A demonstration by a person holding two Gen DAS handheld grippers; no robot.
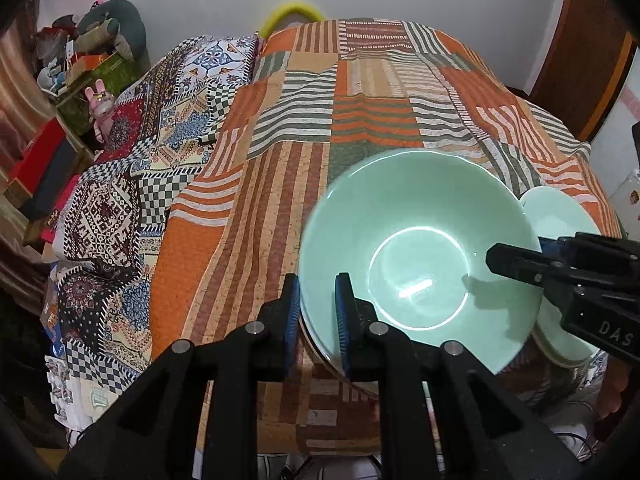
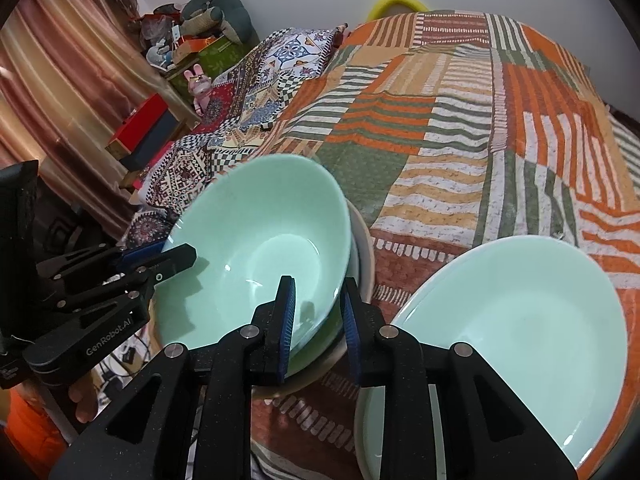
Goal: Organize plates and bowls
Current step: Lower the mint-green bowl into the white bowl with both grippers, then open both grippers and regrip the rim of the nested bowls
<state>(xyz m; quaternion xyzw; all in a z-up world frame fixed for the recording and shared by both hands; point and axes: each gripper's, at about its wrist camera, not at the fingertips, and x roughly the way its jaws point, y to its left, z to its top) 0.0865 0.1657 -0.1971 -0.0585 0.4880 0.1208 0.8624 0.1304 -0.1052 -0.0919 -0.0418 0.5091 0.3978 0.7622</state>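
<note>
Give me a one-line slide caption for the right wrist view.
Both grippers straddle opposite rims of a green bowl stacked on other dishes, beside a green plate on a striped bedspread.

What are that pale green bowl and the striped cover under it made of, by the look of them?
The green bowl looks like glazed ceramic or opal glass: smooth, glossy, with sharp light glints inside; the pictures cannot settle which. The striped cover looks like quilted cotton-type fabric: matte, with stitched patches, a speckled print and soft folds.
</note>
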